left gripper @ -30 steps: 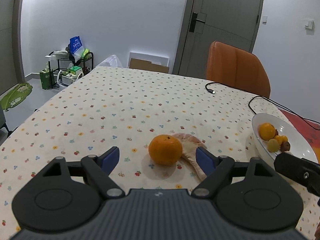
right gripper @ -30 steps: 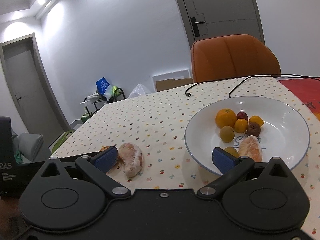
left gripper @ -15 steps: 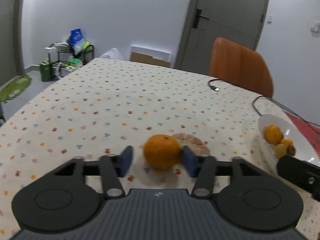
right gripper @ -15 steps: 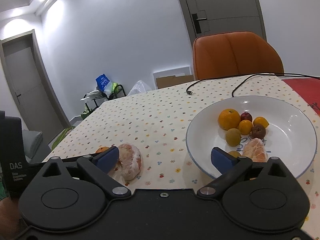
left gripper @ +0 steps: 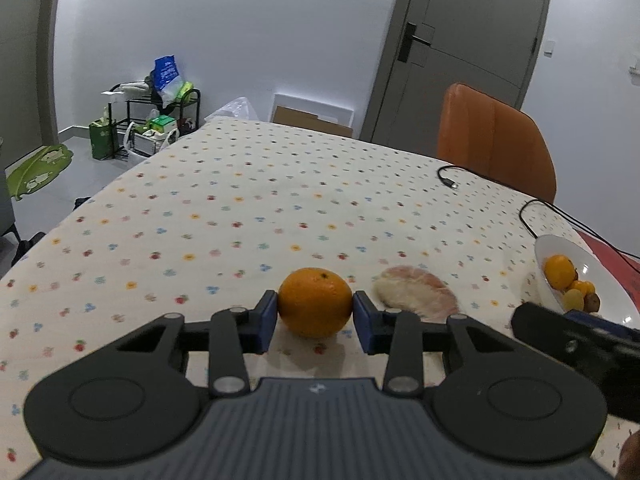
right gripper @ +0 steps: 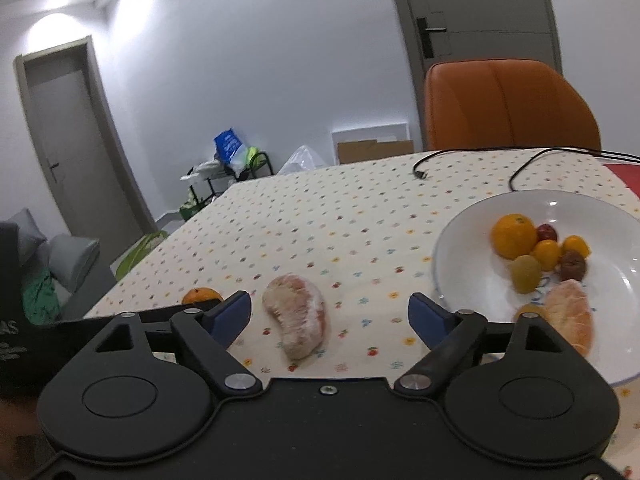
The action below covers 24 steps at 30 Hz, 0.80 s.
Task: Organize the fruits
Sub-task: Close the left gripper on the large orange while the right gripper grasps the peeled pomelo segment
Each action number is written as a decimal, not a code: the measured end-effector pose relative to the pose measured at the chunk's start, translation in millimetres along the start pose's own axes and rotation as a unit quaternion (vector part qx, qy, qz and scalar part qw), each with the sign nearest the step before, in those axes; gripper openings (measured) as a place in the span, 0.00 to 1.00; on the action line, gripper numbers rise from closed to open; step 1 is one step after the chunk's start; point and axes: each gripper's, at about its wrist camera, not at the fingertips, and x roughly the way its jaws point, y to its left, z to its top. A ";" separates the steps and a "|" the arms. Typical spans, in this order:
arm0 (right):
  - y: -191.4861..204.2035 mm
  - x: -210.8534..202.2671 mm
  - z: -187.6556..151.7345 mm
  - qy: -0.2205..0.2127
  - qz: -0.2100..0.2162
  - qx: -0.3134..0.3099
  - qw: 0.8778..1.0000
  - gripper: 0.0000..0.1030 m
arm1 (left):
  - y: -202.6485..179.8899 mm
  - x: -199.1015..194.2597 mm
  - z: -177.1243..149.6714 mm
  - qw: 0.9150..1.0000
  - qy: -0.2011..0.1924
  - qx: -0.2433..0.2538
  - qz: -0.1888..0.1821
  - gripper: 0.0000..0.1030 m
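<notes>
My left gripper (left gripper: 315,314) is shut on an orange (left gripper: 315,302), both blue pads pressed to its sides just above the dotted tablecloth. A peeled pomelo segment (left gripper: 416,295) lies on the cloth to its right. In the right wrist view that same pomelo segment (right gripper: 297,319) lies between the fingers of my open right gripper (right gripper: 330,312), nearer the left one. The white plate (right gripper: 460,240) at the right holds an orange (right gripper: 513,237), several small fruits and a second pomelo segment (right gripper: 570,318). The held orange (right gripper: 201,295) peeks out at the left.
A black cable (left gripper: 532,208) runs across the far right of the table toward the plate (left gripper: 600,280). An orange chair (left gripper: 496,142) stands behind the table. A red mat (right gripper: 624,174) lies beyond the plate. A cluttered rack (left gripper: 152,120) stands by the wall.
My left gripper has shut on the orange, which sat loose between open fingers a second ago. My right gripper has swung left from the plate, bringing the loose pomelo segment between its fingers.
</notes>
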 end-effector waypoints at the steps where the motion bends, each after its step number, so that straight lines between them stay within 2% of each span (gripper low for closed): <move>1: 2.0 2.8 -0.2 0.003 0.002 -0.003 1.000 0.80 | 2.6 -1.2 0.0 1.000 0.000 -0.002 0.001 0.38; 10: 17.2 25.5 2.0 0.029 0.003 -0.046 0.999 0.80 | 20.4 -6.1 0.4 1.000 -0.005 -0.021 0.008 0.38; 24: 40.8 60.0 4.7 0.061 0.005 -0.109 0.992 0.72 | 49.2 -8.6 7.5 0.998 -0.014 -0.054 0.033 0.38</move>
